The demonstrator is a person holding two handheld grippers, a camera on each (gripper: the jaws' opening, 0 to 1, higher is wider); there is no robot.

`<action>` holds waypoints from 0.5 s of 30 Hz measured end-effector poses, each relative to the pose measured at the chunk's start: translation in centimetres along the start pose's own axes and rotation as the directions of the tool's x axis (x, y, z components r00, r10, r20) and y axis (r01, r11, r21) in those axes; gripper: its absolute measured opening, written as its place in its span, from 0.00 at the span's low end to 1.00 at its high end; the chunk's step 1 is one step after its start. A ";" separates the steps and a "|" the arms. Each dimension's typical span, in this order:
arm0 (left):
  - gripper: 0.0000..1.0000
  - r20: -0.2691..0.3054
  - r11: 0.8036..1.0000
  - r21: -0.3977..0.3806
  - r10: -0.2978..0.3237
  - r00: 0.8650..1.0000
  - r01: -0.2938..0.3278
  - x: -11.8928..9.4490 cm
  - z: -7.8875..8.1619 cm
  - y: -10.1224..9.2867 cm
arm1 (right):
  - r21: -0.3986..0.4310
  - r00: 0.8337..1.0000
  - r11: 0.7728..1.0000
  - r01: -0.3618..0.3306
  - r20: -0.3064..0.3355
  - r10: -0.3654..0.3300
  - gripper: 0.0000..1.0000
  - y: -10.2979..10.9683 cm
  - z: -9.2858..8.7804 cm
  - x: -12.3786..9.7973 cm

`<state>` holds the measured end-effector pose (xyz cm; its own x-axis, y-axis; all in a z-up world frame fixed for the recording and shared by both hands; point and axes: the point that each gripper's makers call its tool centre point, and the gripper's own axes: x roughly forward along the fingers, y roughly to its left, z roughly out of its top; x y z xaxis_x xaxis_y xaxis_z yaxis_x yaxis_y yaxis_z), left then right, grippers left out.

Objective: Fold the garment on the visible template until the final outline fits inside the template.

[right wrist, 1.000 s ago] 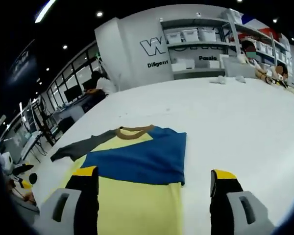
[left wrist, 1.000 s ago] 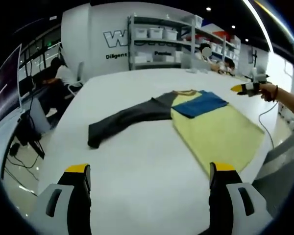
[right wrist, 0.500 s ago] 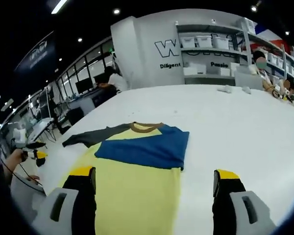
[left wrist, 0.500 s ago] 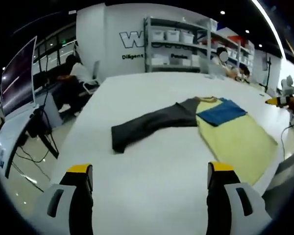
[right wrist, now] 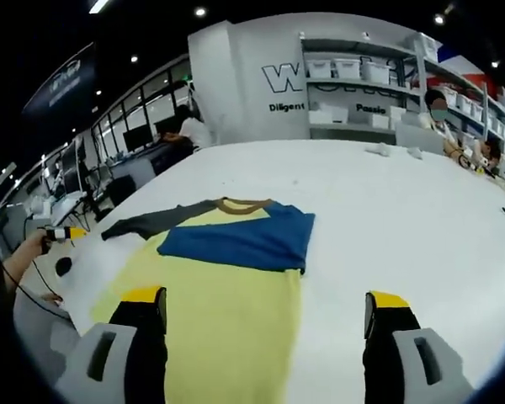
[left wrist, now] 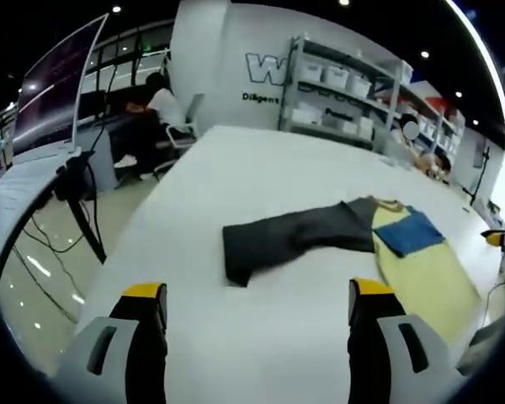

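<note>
A long-sleeved garment lies flat on the white table (left wrist: 236, 168). It has a pale yellow body (right wrist: 210, 303), a brown collar (right wrist: 242, 204) and a blue sleeve (right wrist: 236, 240) folded across the chest. Its dark grey sleeve (left wrist: 286, 240) stretches out sideways towards the table's edge. My left gripper (left wrist: 257, 295) is open above bare table, short of the grey sleeve's cuff. Over the yellow hem, my right gripper (right wrist: 265, 299) hangs open and holds nothing. The left gripper (right wrist: 59, 233) also appears small at the left of the right gripper view, held by a hand (right wrist: 21, 257).
The table's edge (left wrist: 143, 219) drops to a glossy floor with cables and a stand at the left. Shelves with white bins (right wrist: 353, 71) stand against the back wall. People sit at a desk (left wrist: 156, 109) and at the table's far end (right wrist: 442, 109). Small items (right wrist: 391, 151) lie far off.
The left gripper view has swung away to the left, so the garment now sits smaller and further right. The right gripper view has barely shifted. The garment itself lies as before.
</note>
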<state>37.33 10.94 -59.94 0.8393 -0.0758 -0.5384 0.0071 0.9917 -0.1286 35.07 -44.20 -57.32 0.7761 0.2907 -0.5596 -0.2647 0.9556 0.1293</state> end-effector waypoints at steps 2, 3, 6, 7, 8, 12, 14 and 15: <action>0.86 0.000 1.000 0.001 0.003 1.000 -0.003 0.8 0.5 0.4 | 0.002 1.000 1.000 -0.001 -0.014 0.001 0.99 -0.1 -0.4 -0.2; 0.86 -0.001 1.000 0.000 0.007 1.000 -0.007 1.1 0.7 0.6 | -0.003 1.000 1.000 -0.002 -0.015 0.002 0.99 0.0 -0.5 -0.4; 0.84 -0.004 1.000 -0.022 0.015 1.000 -0.015 2.0 0.9 1.2 | -0.008 1.000 1.000 -0.014 -0.022 0.013 0.99 0.1 -0.8 -0.7; 0.83 0.002 0.999 -0.037 0.017 1.000 -0.017 2.3 1.0 1.3 | -0.010 0.999 1.000 -0.018 -0.026 0.017 0.99 0.2 -1.0 -0.7; 0.82 0.011 0.997 -0.070 0.018 1.000 -0.017 2.8 1.1 1.5 | -0.011 0.999 1.000 -0.017 -0.032 0.017 0.99 0.2 -1.1 -0.8; 0.68 -0.002 0.988 -0.154 0.025 1.000 -0.025 3.9 0.7 2.0 | -0.044 0.999 0.999 0.001 -0.050 -0.003 0.99 0.0 -1.8 -1.0; 0.68 -0.015 0.987 -0.152 0.053 0.998 -0.055 4.5 0.3 2.4 | -0.046 0.999 0.999 0.005 -0.053 -0.008 0.99 -0.2 -2.0 -1.0; 0.67 -0.020 0.986 -0.155 0.063 0.998 -0.066 4.8 0.0 2.5 | -0.039 0.998 0.999 0.009 -0.057 -0.011 0.99 -0.3 -2.1 -1.1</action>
<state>41.36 13.02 -62.78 0.8271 -0.0150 -0.5618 -0.1321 0.9664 -0.2203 33.14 -44.92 -58.49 0.7450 0.2769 -0.6069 -0.2799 0.9556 0.0923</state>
